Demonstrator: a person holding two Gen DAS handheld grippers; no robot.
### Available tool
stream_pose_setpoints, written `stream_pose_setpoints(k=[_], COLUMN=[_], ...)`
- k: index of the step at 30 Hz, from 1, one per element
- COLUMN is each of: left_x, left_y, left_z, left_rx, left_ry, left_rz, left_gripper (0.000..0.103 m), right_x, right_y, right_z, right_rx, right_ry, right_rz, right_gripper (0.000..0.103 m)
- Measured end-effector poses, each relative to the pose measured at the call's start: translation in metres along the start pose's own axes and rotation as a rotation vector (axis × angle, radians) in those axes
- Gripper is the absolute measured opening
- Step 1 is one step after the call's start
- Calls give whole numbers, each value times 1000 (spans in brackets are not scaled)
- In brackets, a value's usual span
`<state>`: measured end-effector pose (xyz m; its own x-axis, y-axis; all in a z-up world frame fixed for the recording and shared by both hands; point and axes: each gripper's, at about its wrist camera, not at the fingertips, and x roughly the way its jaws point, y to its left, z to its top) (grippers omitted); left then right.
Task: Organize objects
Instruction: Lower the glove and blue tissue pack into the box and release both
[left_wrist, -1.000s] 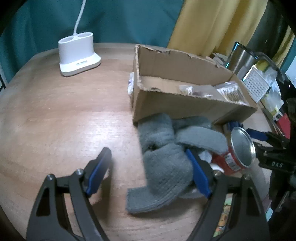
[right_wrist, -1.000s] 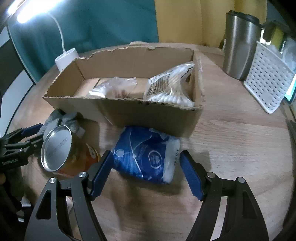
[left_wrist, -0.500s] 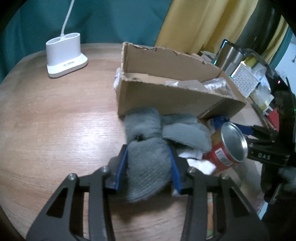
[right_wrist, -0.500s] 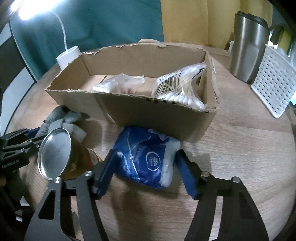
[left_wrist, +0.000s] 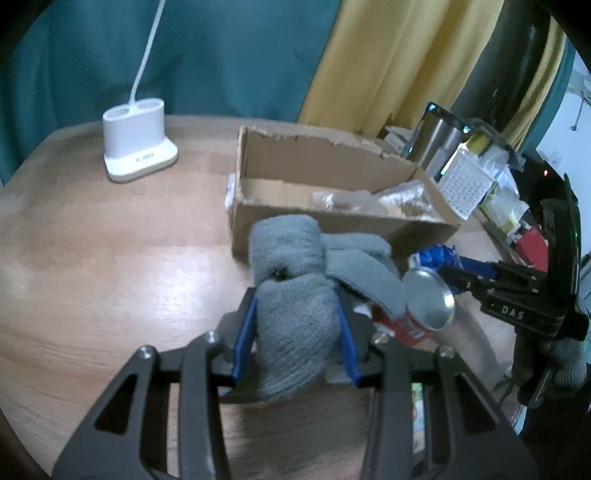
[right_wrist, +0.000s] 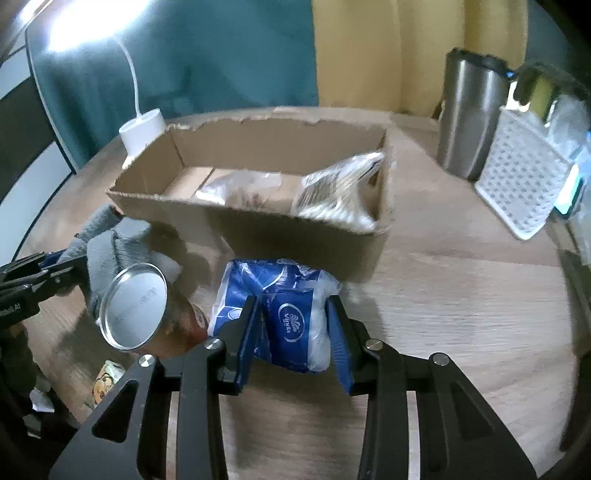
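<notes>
Wood table (right_wrist: 461, 295) | L jaws just closed, clamping grey sock (left_wrist: 295, 332) | R jaws closed on blue tissue pack (right_wrist: 291, 321)

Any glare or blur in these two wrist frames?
Left wrist: glare patch on the table; box and background soft, gray sock in the tool sharp. Right wrist: lamp blown out top left, tumbler and white basket smeared.

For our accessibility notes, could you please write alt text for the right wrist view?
The right gripper is shut on a blue tissue pack on a wooden table, before an open cardboard box. A tipped can lies to its left.
</notes>
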<state>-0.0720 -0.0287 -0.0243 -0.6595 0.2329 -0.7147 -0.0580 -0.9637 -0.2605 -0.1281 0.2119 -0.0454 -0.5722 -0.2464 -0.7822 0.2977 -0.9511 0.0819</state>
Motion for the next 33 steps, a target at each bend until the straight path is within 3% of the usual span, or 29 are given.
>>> stream_pose_setpoints(k=[14, 33], left_x=[-40, -20], left_y=[-16, -24], left_z=[32, 78], left_rx=[45, 64], left_ry=[-125, -145], left_rz=[-2, 6], left_gripper=[41, 41], right_x=[-52, -54], right_y=[-3, -11], right_z=[21, 57], right_rx=[-12, -16], right_ry=[-122, -161], right_rz=[-15, 2], right_gripper=[38, 38])
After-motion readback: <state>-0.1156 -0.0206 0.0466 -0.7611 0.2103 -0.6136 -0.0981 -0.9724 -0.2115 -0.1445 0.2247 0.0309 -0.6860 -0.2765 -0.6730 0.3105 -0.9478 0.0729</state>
